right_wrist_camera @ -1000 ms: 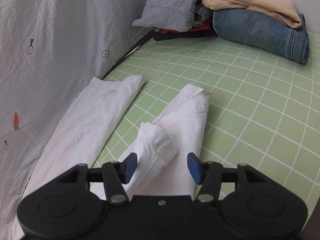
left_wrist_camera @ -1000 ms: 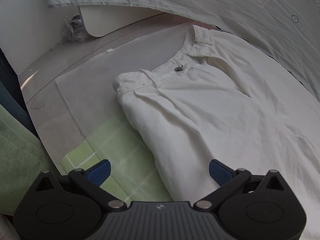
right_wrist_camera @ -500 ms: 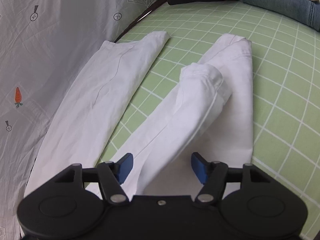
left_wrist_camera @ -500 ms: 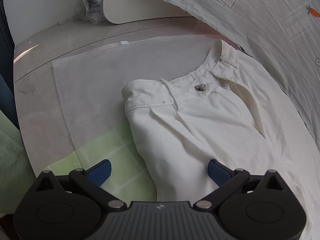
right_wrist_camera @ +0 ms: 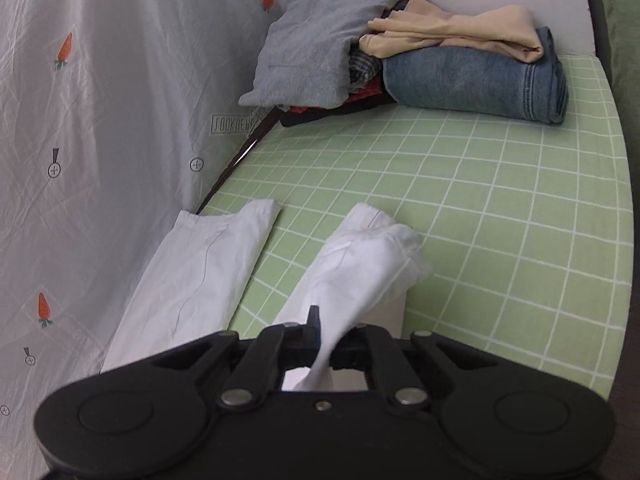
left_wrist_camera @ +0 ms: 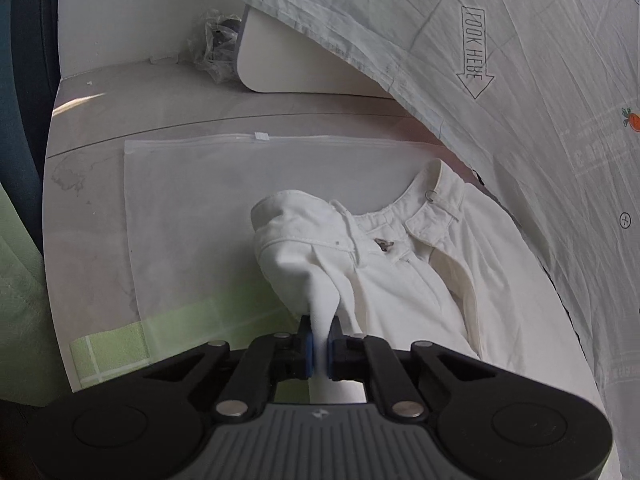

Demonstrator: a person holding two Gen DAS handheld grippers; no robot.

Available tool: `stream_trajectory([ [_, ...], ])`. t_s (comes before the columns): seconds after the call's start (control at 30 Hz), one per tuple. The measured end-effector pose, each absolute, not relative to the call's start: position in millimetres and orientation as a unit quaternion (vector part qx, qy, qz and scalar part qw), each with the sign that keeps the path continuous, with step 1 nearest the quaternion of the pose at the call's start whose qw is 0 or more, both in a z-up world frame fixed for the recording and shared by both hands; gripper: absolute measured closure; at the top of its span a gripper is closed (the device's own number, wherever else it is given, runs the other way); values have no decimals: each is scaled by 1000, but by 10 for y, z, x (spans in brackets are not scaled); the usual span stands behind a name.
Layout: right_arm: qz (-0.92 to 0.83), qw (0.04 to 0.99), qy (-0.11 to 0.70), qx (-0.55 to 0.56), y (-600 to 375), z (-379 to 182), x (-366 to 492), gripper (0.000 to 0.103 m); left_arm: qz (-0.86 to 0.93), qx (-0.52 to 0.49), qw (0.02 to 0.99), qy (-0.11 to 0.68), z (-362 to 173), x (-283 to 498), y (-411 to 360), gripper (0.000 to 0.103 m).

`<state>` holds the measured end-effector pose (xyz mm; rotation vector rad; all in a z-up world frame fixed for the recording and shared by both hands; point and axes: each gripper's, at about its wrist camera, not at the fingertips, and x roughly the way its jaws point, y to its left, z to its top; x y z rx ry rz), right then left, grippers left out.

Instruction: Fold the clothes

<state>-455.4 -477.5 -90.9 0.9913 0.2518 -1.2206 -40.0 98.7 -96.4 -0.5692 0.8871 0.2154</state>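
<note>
White trousers (left_wrist_camera: pixel 416 280) lie on a translucent plastic sheet, waistband and metal button toward the far side. My left gripper (left_wrist_camera: pixel 319 344) is shut on a pinch of fabric at the near waist corner, which rises in a peak. In the right wrist view the two trouser legs stretch away over the green checked cloth (right_wrist_camera: pixel 500 208). The left leg (right_wrist_camera: pixel 200 280) lies flat beside the carrot-print sheet. The right leg (right_wrist_camera: pixel 360 264) is bunched and lifted, with my right gripper (right_wrist_camera: pixel 325 340) shut on it near its hem.
A pile of folded clothes stands at the far end: grey garment (right_wrist_camera: pixel 320 40), beige one (right_wrist_camera: pixel 460 34), folded jeans (right_wrist_camera: pixel 480 80). A carrot-print sheet (right_wrist_camera: pixel 100 120) hangs along the left. A white board (left_wrist_camera: pixel 304 68) and crumpled plastic (left_wrist_camera: pixel 216 48) lie beyond the plastic sheet (left_wrist_camera: pixel 192 208).
Both grippers were open a second ago; each has closed on white trouser fabric. The waist corner and the right leg now rise off the surface.
</note>
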Motion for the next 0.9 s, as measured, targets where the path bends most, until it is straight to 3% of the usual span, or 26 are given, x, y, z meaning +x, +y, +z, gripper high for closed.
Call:
stream_trajectory([
  [0.3, -555, 686, 46, 468, -4607, -558, -4883, 100, 116, -193, 905, 361, -162, -600, 865, 97],
  [0.4, -555, 693, 96, 450, -4753, -738, -4690, 100, 138, -174, 897, 382, -395, -519, 764, 98],
  [0.5, -543, 673, 88, 495, -4912, -873, -4565, 100, 160, -225, 875, 397, -609, -483, 746, 99],
  [0.63, -535, 707, 93, 453, -5113, -765, -4262, 100, 169, -247, 876, 379, -591, -404, 683, 99],
  [0.8, -538, 672, 113, 497, -5484, -990, -3922, 100, 171, -306, 851, 390, -714, -113, 665, 99],
  [0.9, -544, 693, 117, 458, -5508, -849, -3712, 100, 164, -288, 862, 385, -618, 2, 556, 99],
])
